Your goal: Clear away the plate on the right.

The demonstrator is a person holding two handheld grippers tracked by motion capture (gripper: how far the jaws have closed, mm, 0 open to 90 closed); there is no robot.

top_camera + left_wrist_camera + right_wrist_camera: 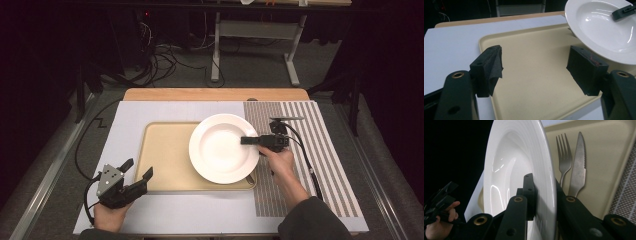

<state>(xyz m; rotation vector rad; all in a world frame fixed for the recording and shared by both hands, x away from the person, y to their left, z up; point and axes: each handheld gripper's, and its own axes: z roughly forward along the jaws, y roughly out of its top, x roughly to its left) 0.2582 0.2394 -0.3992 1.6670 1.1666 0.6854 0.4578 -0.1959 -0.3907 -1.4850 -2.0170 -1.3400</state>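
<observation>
The right claw (pixel 250 140) pinched the white plate (pixel 220 150) by its right rim, one jaw over the inner face and the other behind the rim; in the right gripper view the right claw (pixel 543 195) was pressed onto the plate (pixel 506 170) from both sides, the rim caught between the pads. The plate sat over the right half of the beige tray (pixel 165 155), its near edge reaching past the tray's front lip; in the left gripper view the plate (pixel 604 30) hung tilted above the tray (pixel 531 62), its near rim clear of the tray floor. A fork (pixel 564 157) and a knife (pixel 578 165) lay side by side on the tray (pixel 604 152) behind the plate, the fork nearer the plate, both with their tips pointing away from the claw; whether they touched each other could not be told.

The left claw (pixel 138 169) was spread wide with nothing between its jaws, poised at the tray's front-left corner; in the left gripper view the left claw (pixel 535 67) framed bare tray floor, one pad over the tray's left rim, the other under the plate's rim.

The tray rested on the pale mat (pixel 125 120) covering the bench; a striped cloth (pixel 310 150) lay just to the right of the tray, under the right hand (pixel 277 161).
</observation>
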